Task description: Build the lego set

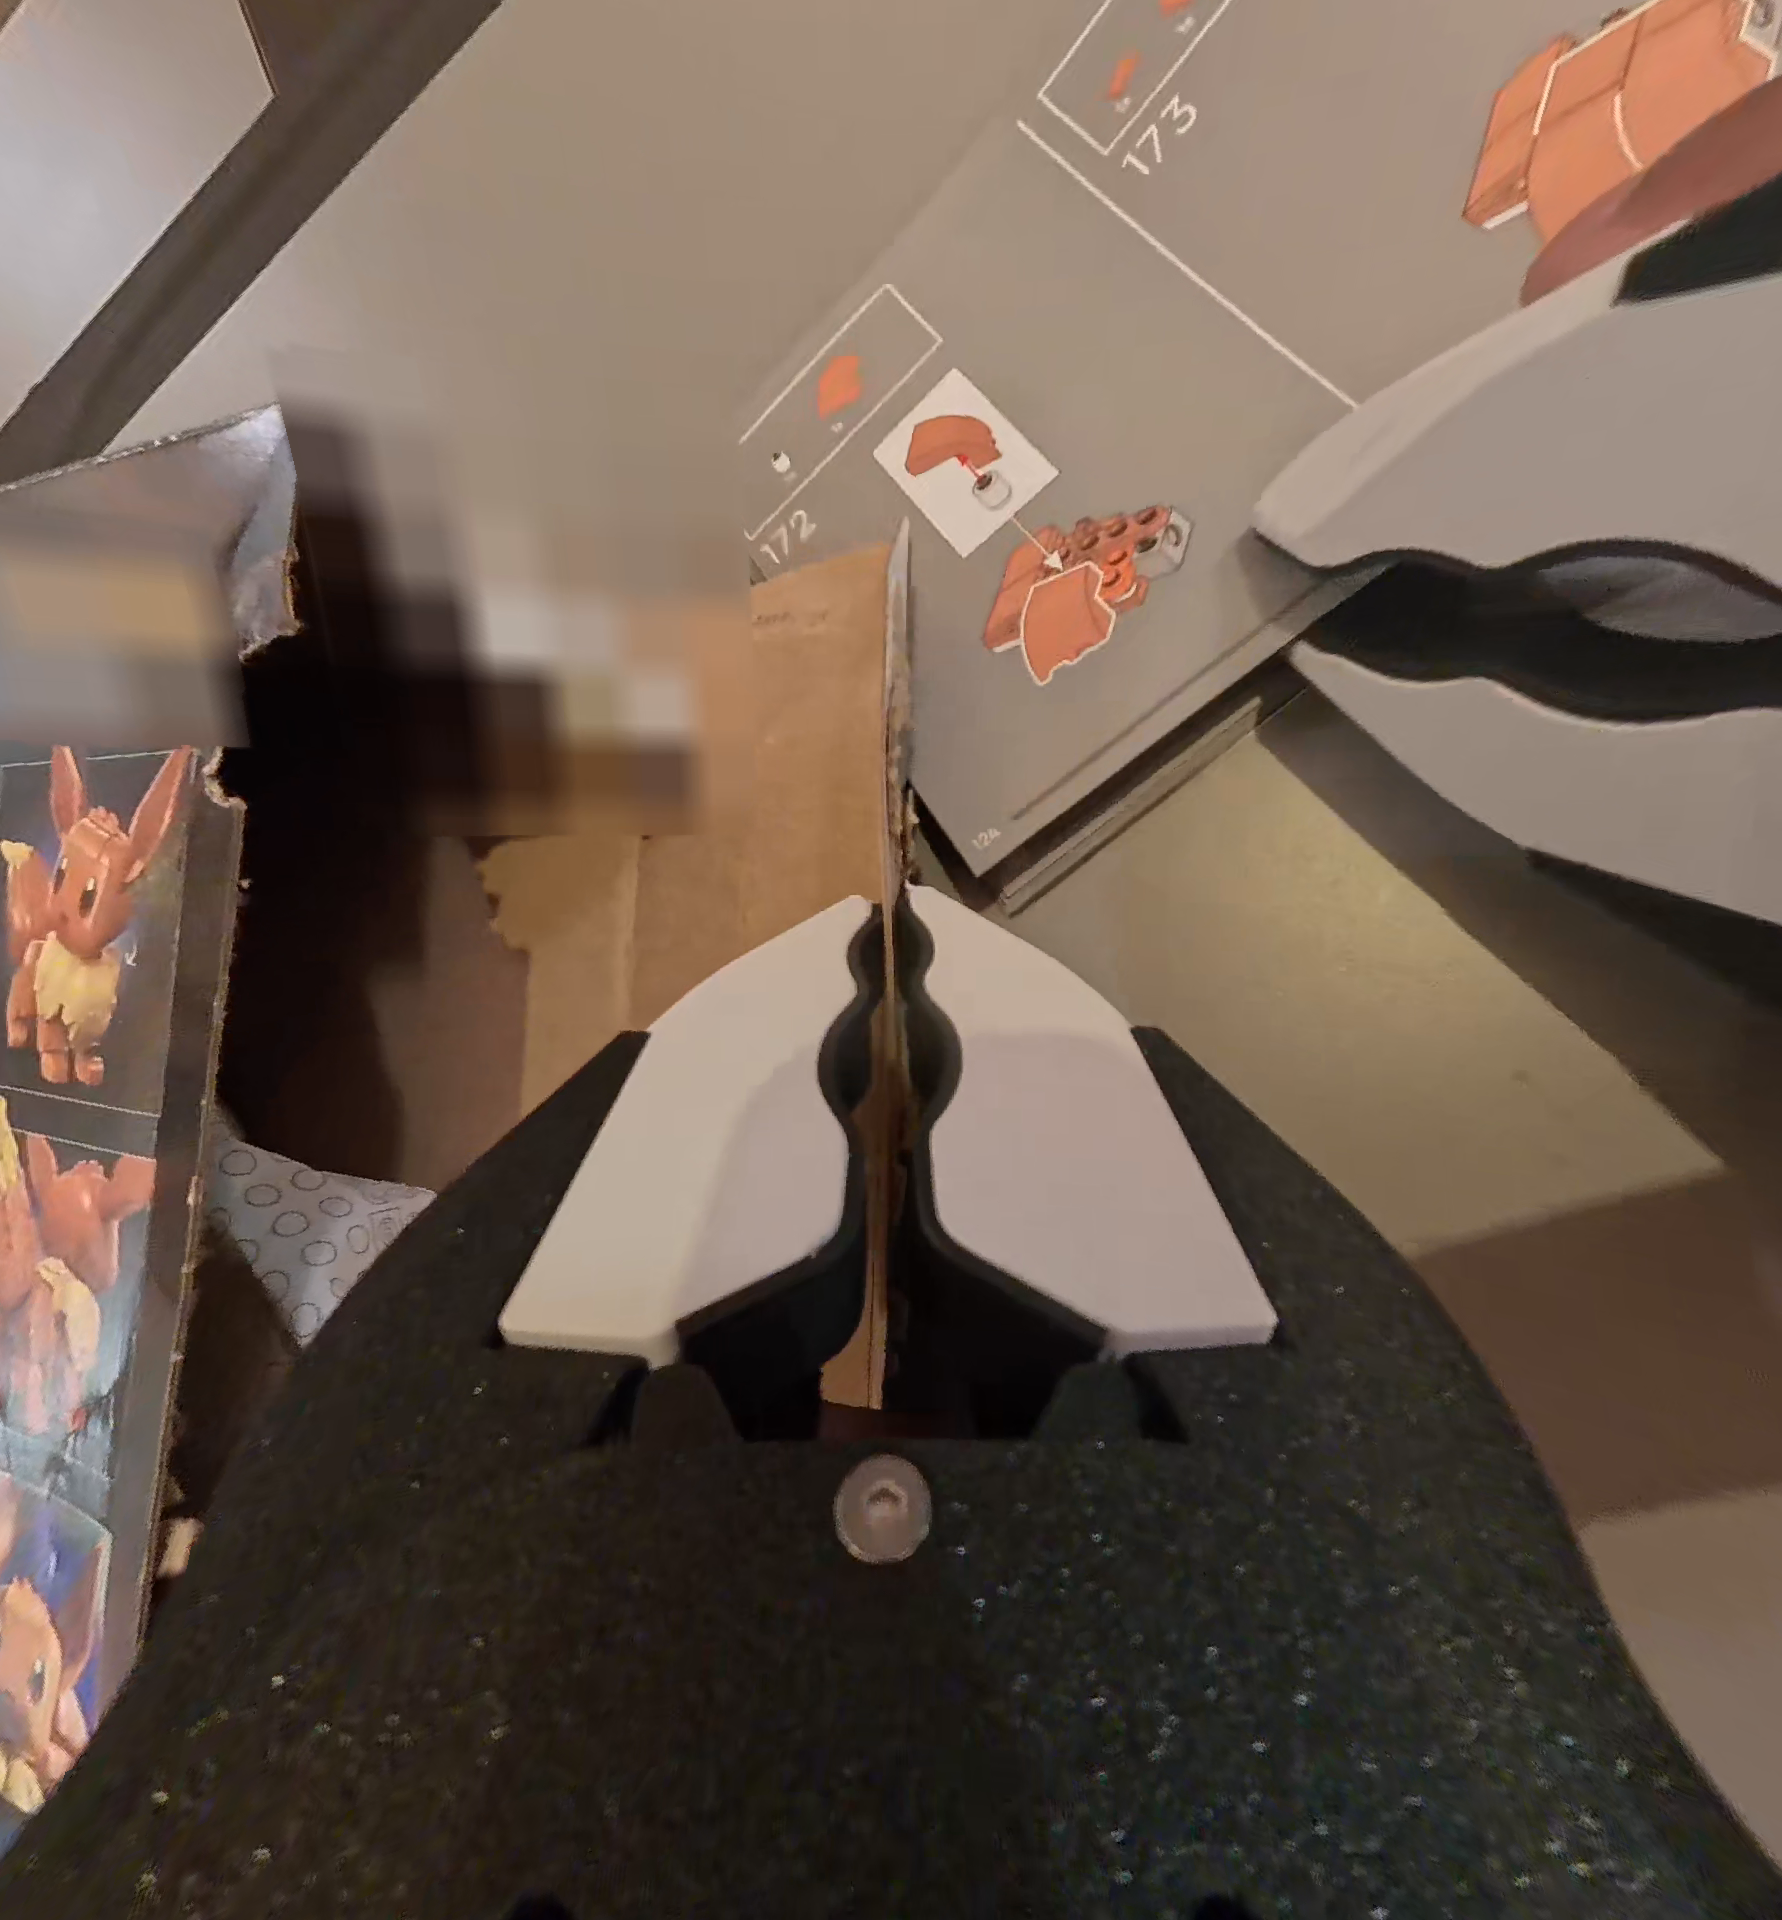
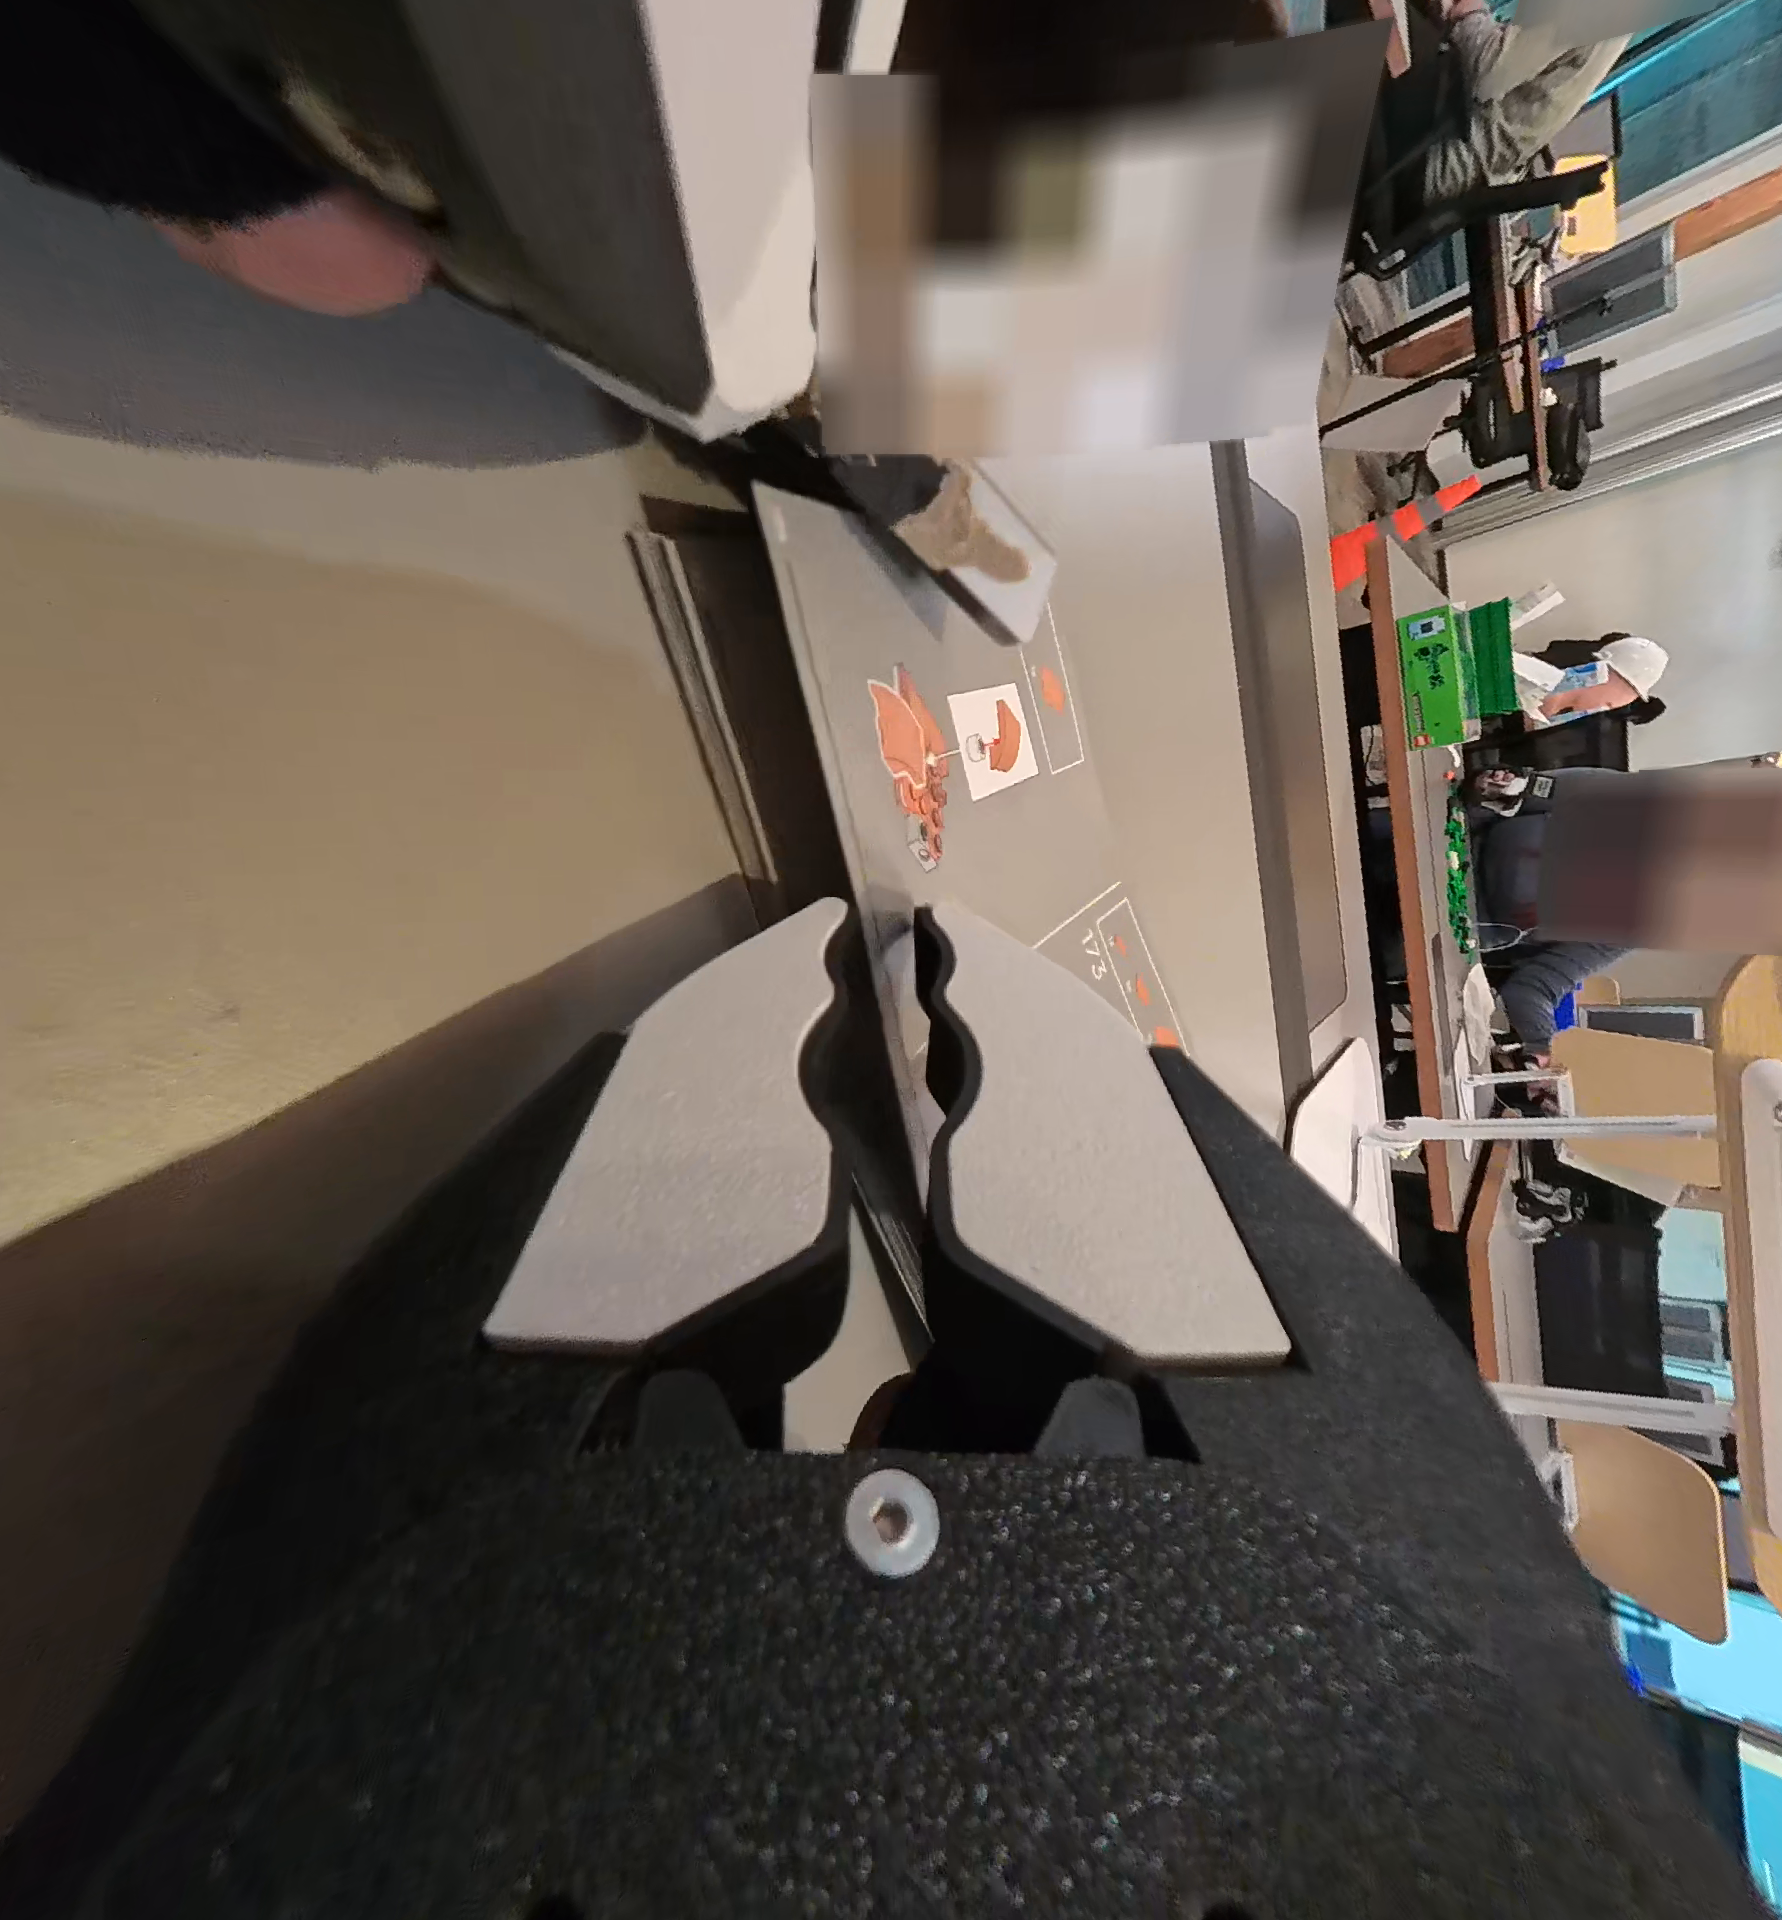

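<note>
My left gripper has its fingers clamped on the torn cardboard box flap, seen edge-on. My right gripper pinches the open instruction booklet at its edge. The booklet lies on the table just beside the box.

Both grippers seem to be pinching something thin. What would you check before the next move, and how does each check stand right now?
1. Left gripper shut on the cardboard box flap: ok.
2. Right gripper clamped on the instruction booklet: ok.
3. Booklet open at the building steps: ok.
4. Right grip firm: cannot tell, a slight gap shows.
5. Reddish-brown piece resting at the booklet's far end, secure: cannot tell.
</note>
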The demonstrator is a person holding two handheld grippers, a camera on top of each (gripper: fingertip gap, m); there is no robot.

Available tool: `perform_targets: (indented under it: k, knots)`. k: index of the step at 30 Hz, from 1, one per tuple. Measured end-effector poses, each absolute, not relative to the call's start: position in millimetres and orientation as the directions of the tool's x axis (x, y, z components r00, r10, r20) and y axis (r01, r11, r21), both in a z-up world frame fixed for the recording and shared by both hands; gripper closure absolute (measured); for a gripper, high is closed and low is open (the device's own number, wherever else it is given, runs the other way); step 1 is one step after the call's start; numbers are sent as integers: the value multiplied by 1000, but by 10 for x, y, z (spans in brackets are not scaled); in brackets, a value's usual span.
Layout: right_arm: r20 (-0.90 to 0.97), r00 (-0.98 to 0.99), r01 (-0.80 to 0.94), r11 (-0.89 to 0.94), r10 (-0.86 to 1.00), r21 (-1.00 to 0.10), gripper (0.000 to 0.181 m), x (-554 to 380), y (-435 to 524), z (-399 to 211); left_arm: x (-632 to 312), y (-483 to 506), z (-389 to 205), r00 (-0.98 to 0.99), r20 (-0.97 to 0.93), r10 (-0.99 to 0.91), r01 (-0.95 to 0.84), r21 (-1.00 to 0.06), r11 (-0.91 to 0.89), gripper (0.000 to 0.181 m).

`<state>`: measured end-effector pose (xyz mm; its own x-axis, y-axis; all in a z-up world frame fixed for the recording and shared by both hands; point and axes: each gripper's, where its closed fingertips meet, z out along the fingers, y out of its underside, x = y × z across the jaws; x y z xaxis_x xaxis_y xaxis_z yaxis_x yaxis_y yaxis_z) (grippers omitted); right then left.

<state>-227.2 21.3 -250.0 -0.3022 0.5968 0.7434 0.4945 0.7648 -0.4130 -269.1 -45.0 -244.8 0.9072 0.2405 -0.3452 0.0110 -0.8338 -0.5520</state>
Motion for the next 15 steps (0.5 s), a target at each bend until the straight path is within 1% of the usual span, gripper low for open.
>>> perform_targets:
  k: [3, 6, 8, 10, 13, 15]
  knots:
    - [721, -327, 476, 766, 611, -433, 167, -2256, 116, -2491, -2670, -461, -2520, 919, -325, 222, 15, -535, -845, 179]
    - [680, -352, 469, 750, 644, -467, 153, -2193, -10, -2458, -2645, -458, -2569, 929, -305, 210, 18, -530, -848, 175]
    - [655, -363, 460, 739, 663, -493, 147, -2112, -95, -2407, -2619, -440, -2558, 935, -286, 208, 18, -548, -836, 170]
    - [620, -381, 449, 724, 686, -524, 141, -1972, -184, -2348, -2580, -388, -2487, 944, -254, 210, 18, -598, -801, 161]
    - [551, -410, 417, 687, 727, -595, 135, -1653, -305, -2201, -2426, -238, -2278, 969, -179, 168, -10, -714, -700, 149]
    - [511, -420, 389, 658, 750, -645, 134, -1368, -320, -2054, -2248, -107, -2086, 987, -122, 109, -33, -802, -596, 147]
